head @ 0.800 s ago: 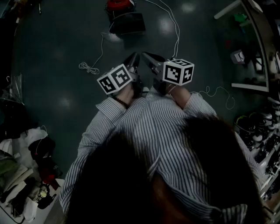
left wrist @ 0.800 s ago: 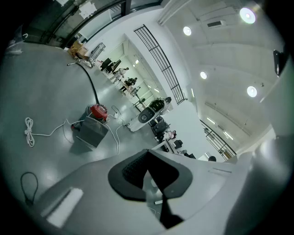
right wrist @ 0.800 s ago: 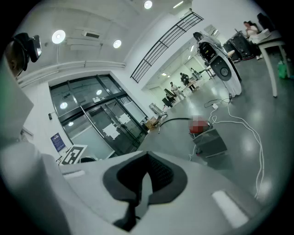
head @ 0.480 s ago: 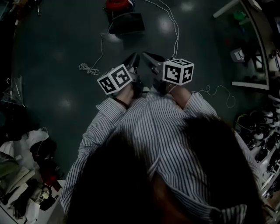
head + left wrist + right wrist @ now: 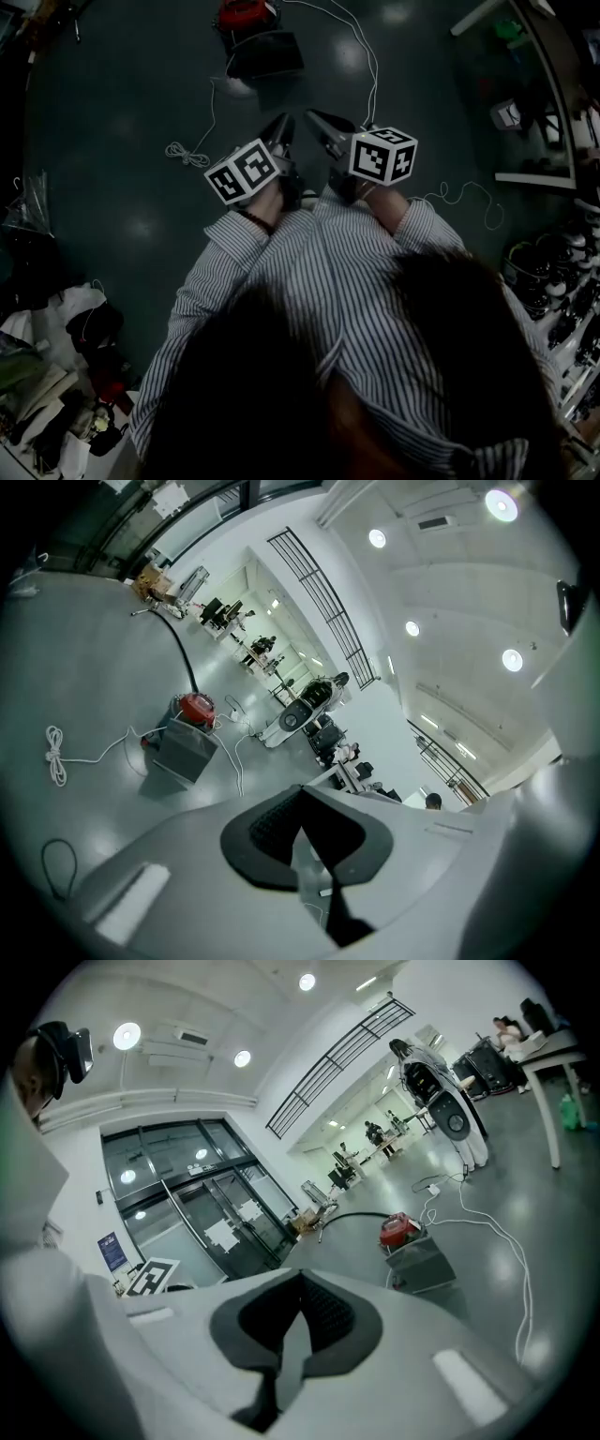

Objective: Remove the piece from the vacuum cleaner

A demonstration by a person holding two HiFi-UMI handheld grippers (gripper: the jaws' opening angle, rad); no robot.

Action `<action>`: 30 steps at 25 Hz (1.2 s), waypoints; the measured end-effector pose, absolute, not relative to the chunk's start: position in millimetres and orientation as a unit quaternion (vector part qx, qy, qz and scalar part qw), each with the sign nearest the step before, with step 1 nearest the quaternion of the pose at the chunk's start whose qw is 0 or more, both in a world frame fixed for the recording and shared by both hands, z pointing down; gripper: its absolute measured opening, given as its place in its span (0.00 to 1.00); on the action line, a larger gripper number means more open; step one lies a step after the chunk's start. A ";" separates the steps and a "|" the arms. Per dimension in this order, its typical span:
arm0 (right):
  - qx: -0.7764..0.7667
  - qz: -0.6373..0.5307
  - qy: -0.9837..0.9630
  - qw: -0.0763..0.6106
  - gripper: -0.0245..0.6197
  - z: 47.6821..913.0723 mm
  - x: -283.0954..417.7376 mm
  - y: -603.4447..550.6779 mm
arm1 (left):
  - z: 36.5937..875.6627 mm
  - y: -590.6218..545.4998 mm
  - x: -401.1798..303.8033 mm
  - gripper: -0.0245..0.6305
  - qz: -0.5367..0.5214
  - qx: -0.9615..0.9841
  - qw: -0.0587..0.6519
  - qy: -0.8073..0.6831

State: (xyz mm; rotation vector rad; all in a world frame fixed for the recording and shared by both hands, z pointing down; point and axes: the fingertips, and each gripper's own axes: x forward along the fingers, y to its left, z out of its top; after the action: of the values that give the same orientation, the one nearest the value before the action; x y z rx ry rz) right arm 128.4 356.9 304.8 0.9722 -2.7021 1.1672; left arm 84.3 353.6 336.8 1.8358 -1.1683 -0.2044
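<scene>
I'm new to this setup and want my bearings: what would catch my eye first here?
The left gripper and right gripper, both shut and empty, point forward side by side, just in front of the person's striped shirt. Ahead on the dark floor sits the red vacuum cleaner behind a grey box. A white cord lies coiled nearer the left gripper.

Glossy grey floor (image 5: 94, 686), ceiling lights (image 5: 512, 660), glass doors (image 5: 216, 1213)
</scene>
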 end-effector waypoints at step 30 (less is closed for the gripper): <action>0.365 0.414 -0.834 0.011 0.04 338.2 59.0 82.8 | 364.1 89.2 -10.1 0.05 -0.043 0.748 0.469 -0.468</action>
State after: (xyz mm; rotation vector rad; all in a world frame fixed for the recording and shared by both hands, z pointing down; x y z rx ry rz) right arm 59.0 82.8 338.2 1.1379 -2.6022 1.2922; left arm -10.1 89.2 364.1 1.8332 -1.1472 -0.1059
